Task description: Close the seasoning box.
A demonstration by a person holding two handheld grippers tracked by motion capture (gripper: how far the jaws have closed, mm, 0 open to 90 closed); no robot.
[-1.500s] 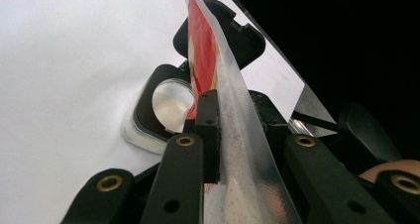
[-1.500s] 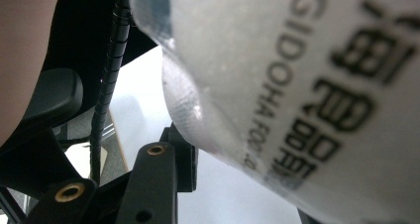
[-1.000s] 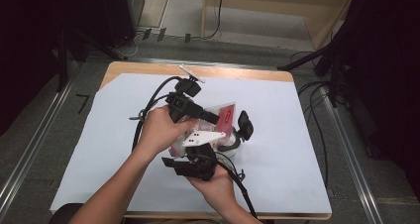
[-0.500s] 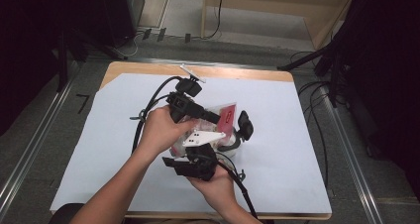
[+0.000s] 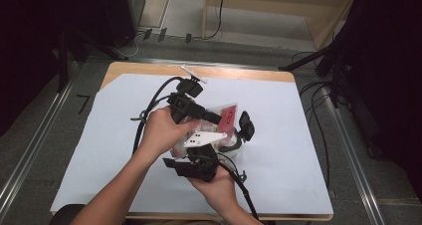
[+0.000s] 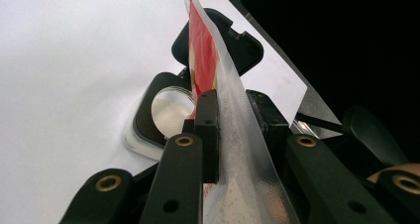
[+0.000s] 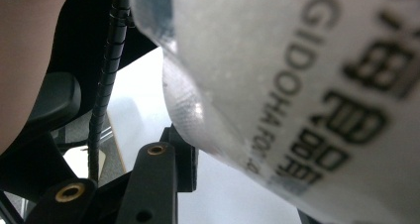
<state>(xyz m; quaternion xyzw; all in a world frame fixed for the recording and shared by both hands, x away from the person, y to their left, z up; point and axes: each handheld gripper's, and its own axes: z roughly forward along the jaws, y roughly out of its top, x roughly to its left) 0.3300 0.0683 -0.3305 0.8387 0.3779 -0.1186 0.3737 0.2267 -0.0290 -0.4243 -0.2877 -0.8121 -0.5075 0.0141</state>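
Thin plastic pouch (image 6: 218, 85), limp, slippery, pinched at sealed edge by left hand-held gripper (image 6: 233, 115); right hand-held gripper (image 7: 198, 154) grip cannot be told.

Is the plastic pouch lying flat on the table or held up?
Held up: the pouch stands on edge, clamped in the left tool, above the white table cover.
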